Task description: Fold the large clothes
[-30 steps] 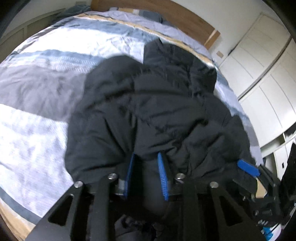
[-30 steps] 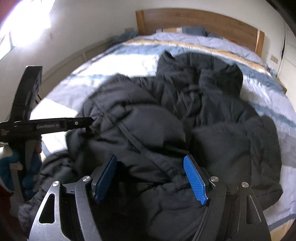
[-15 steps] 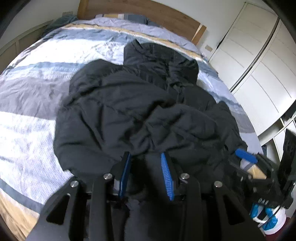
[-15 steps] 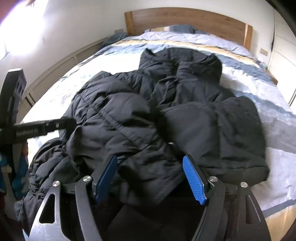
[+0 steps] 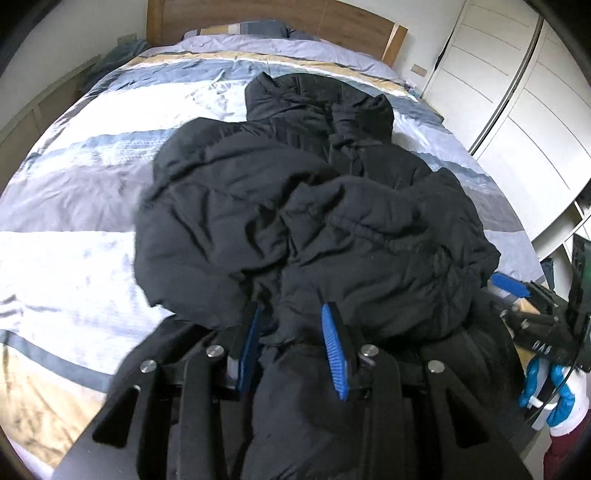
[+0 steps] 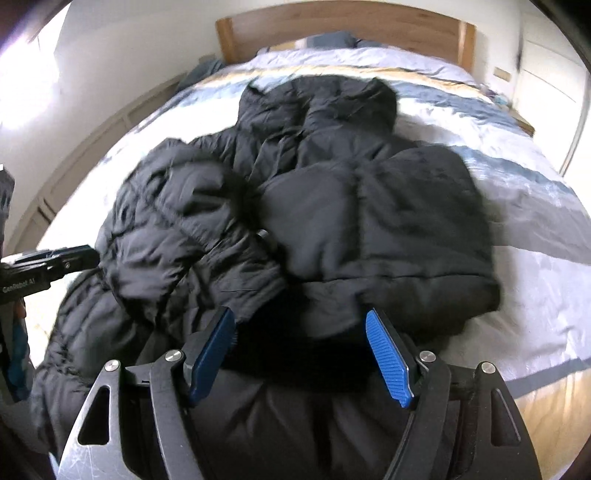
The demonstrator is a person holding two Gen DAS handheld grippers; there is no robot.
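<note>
A big black puffer jacket (image 5: 314,206) lies on the bed, hood toward the headboard, both sleeves folded in over the body; it also shows in the right wrist view (image 6: 332,206). My left gripper (image 5: 291,347) has its blue pads partly closed around a thick bunch of the jacket's bottom hem. My right gripper (image 6: 299,350) stands wide apart with the hem lying between its pads, and the pads do not press on it. Each gripper shows at the edge of the other's view: the right one (image 5: 517,291) and the left one (image 6: 48,266).
The bed (image 5: 74,206) has a striped blue, white and tan cover and a wooden headboard (image 5: 332,26). White wardrobe doors (image 5: 517,110) stand on the right. A low wooden ledge (image 6: 92,147) runs along the left wall.
Both grippers have drawn back toward the foot of the bed, dragging the hem along, so more of the jacket and bed shows. The jaw openings look the same.
</note>
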